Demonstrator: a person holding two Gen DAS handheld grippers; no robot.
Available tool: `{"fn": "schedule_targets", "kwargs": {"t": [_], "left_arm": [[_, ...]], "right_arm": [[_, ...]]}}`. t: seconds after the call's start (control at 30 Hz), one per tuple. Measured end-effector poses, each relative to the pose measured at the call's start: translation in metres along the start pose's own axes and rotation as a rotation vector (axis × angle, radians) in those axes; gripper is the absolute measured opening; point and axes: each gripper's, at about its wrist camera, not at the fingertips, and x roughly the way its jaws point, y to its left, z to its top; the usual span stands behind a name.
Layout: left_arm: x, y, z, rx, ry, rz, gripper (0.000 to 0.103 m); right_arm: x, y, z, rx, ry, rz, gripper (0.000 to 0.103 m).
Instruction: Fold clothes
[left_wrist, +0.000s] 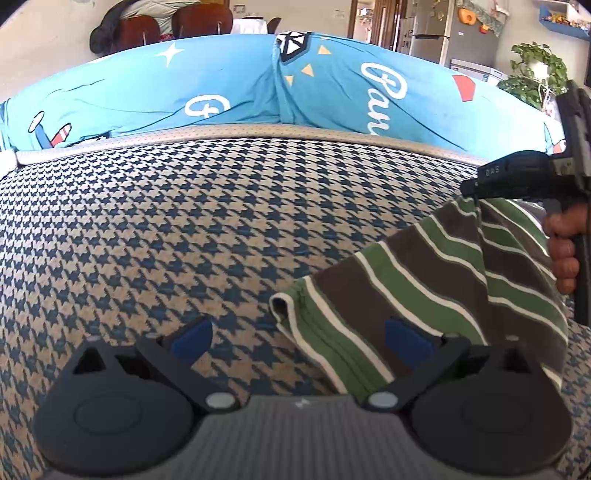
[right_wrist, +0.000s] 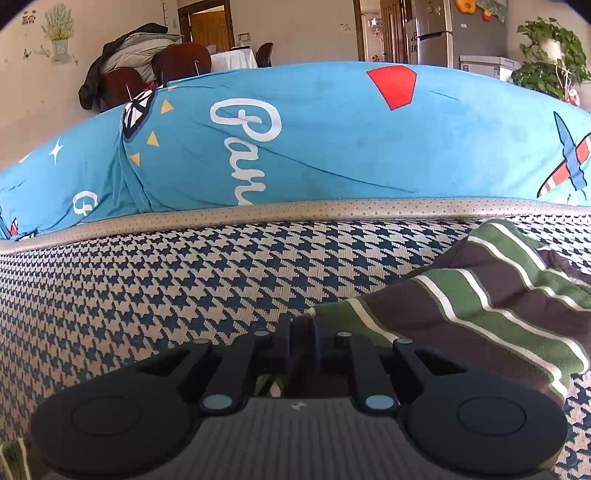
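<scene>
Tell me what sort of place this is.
Probably a lived-in home, an open living and dining area: a cushioned houndstooth seat with blue printed bedding, a fridge, and dining chairs by a clothed table.

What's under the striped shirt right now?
The striped shirt lies on the houndstooth cushion, one corner lifted by the right tool. Whatever lies beneath the draped part is covered.

Brown and green shirt (left_wrist: 436, 280) with thin white stripes, right of the left gripper's blue pads (left_wrist: 192, 338). Navy and tan zigzag checks on the seat (left_wrist: 166, 229) under the black fingers (left_wrist: 424, 360). Plain tan dotted trim (right_wrist: 258, 216) past the fingers. Bright blue cushion (right_wrist: 332, 147) behind, with white writing, a red patch, yellow triangles and white stars.
</scene>
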Motion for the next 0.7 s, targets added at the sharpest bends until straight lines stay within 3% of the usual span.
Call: {"fn": "schedule_targets", "kwargs": {"t": [0.33, 0.5, 0.7], "left_arm": [[0.010, 0.014, 0.003, -0.042, 0.007, 0.075, 0.103], [0.013, 0.018, 0.003, -0.046, 0.005, 0.109, 0.103], [0.015, 0.018, 0.002, -0.048, -0.004, 0.128, 0.103]], "right_arm": [[-0.039, 0.007, -0.004, -0.018, -0.019, 0.090, 0.025], [-0.053, 0.008, -0.018, 0.020, 0.034, 0.158, 0.025], [-0.071, 0.017, -0.043, 0.024, 0.090, 0.171, 0.027]]}}
